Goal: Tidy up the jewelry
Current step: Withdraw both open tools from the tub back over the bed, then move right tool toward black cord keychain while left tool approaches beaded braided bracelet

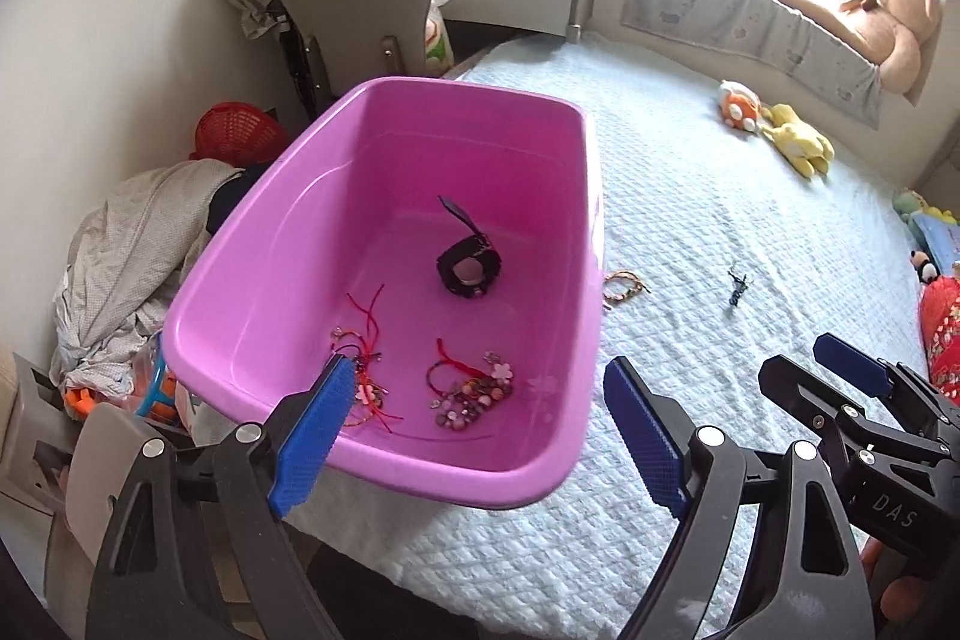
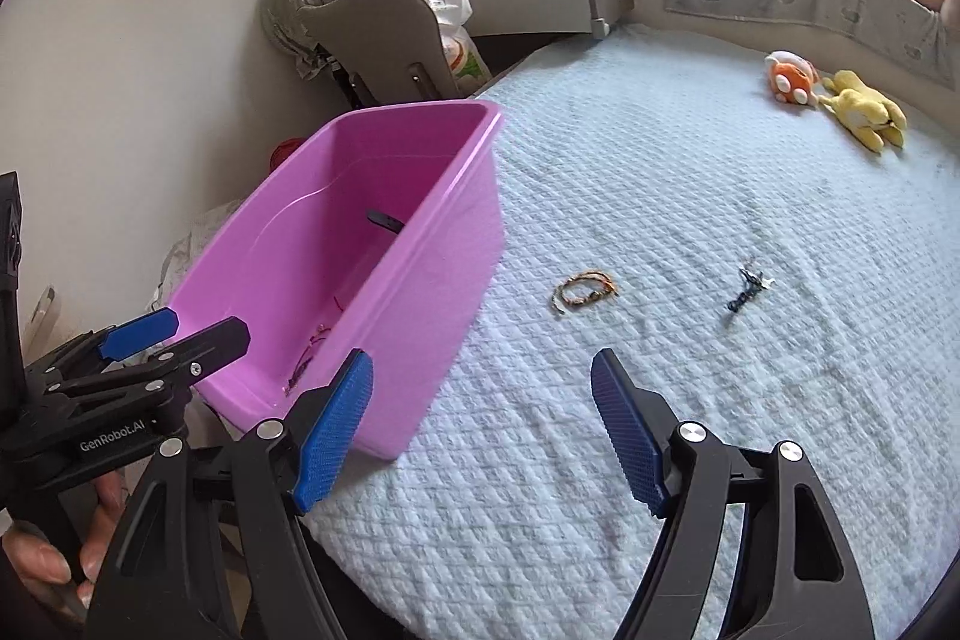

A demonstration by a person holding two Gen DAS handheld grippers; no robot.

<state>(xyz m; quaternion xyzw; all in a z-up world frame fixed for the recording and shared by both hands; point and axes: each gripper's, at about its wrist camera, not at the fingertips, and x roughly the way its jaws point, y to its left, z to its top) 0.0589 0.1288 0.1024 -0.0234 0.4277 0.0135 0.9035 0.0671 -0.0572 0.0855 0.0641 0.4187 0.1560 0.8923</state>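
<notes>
Both the left gripper (image 1: 480, 430) and right gripper (image 2: 480, 430) are held with fingers spread wide, nothing grasped, at the near end of the pink tub (image 1: 558, 196). Inside the tub are seen two beaded bracelets (image 1: 474, 388) and a black watch (image 1: 468, 268). Just beyond its right wall, on the bedspread (image 2: 660, 196), a braided bracelet (image 2: 585, 289) is laid, with a small dark trinket (image 2: 747, 289) farther right.

**Plastic, cloth and rubbery pads**

The pink tub (image 1: 384, 172) is smooth, glossy plastic. The bedspread (image 2: 660, 196) is quilted matt cloth (dimpled all over). The left gripper (image 1: 474, 424) and right gripper (image 2: 480, 430) have matt black plastic arms, knurled blue pads and shiny metal rivets.
</notes>
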